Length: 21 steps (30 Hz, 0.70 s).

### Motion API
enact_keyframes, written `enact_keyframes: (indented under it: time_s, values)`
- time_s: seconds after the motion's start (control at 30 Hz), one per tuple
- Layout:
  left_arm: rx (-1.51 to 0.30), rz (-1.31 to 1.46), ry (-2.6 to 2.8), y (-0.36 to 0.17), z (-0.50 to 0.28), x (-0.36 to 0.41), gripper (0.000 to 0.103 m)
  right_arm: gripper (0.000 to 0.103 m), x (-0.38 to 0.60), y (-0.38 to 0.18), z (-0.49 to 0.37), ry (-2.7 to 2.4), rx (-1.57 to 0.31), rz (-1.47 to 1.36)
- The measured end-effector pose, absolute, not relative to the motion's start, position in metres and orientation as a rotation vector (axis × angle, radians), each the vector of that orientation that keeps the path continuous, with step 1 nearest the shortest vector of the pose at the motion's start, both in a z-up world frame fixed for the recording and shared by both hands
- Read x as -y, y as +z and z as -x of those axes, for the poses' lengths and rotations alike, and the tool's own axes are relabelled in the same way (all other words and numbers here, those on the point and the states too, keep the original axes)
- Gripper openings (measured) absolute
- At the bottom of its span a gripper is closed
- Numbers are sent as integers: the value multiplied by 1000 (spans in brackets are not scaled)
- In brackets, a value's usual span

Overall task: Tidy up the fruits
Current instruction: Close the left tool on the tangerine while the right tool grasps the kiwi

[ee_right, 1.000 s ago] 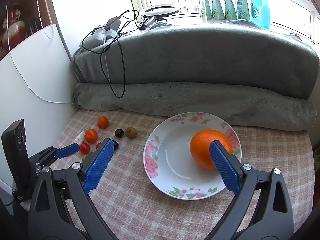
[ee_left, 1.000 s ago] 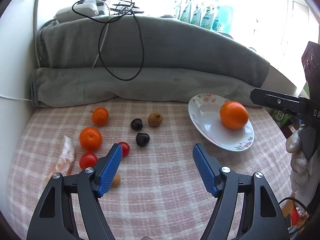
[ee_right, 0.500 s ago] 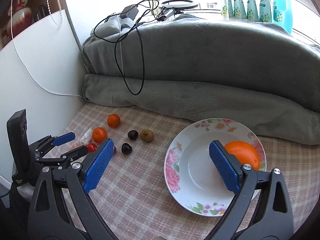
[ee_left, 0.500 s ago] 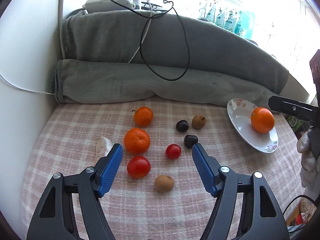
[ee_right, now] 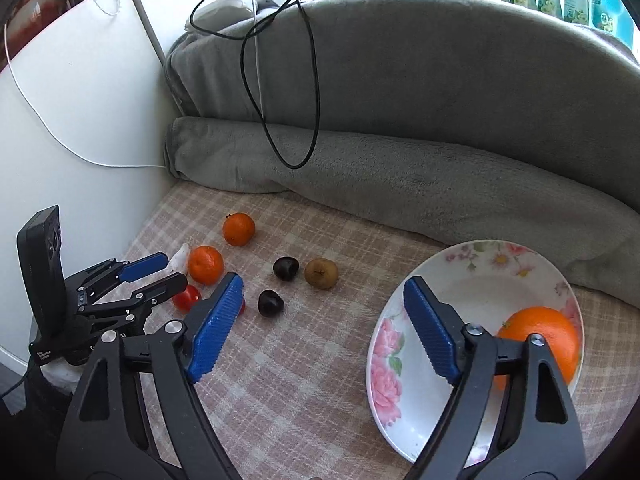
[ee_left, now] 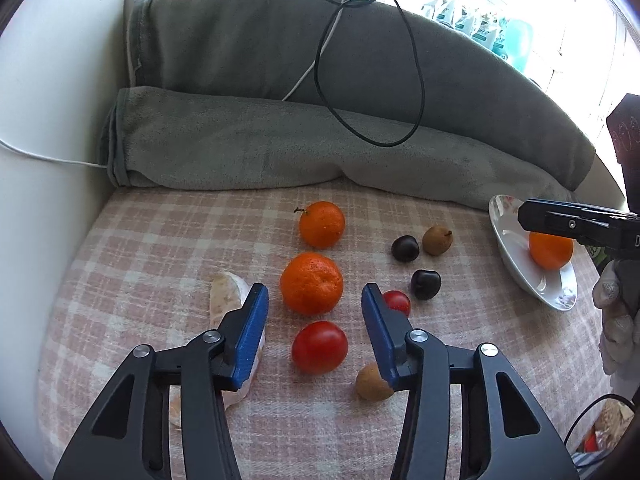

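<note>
Our left tool (ee_left: pixel 314 312) hangs released over the checked cloth (ee_left: pixel 160 264), its blue fingers (ee_left: pixel 252 332) framing a tangerine (ee_left: pixel 311 282) and, nearer, a tomato (ee_left: pixel 319 346). A second tangerine (ee_left: pixel 322 224) lies beyond; two dark plums (ee_left: pixel 405 248) and a brown fruit (ee_left: pixel 437 240) sit to the right. Our right tool (ee_right: pixel 324 320) is also released, empty, beside the plate (ee_right: pixel 404 344), which holds one orange (ee_right: pixel 548 332). A grey blanket (ee_right: pixel 400 184) borders the cloth behind.
</note>
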<state>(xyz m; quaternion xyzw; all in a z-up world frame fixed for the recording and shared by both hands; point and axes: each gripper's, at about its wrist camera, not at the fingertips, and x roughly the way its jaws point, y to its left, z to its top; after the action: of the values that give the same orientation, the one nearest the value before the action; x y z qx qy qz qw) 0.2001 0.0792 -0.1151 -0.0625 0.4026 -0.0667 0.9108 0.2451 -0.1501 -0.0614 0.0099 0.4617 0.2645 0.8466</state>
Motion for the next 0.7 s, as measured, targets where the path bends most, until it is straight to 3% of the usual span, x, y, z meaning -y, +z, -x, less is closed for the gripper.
enact_keyframes:
  time_s: [0.33, 0.7]
  values:
    - [-856, 107, -151, -124, -216, -74, 42, 58, 124, -84, -266, 570, -1050, 29]
    - [-867, 67, -151, -131, -232, -67, 41, 49, 104, -101, -277, 555, -1072, 147]
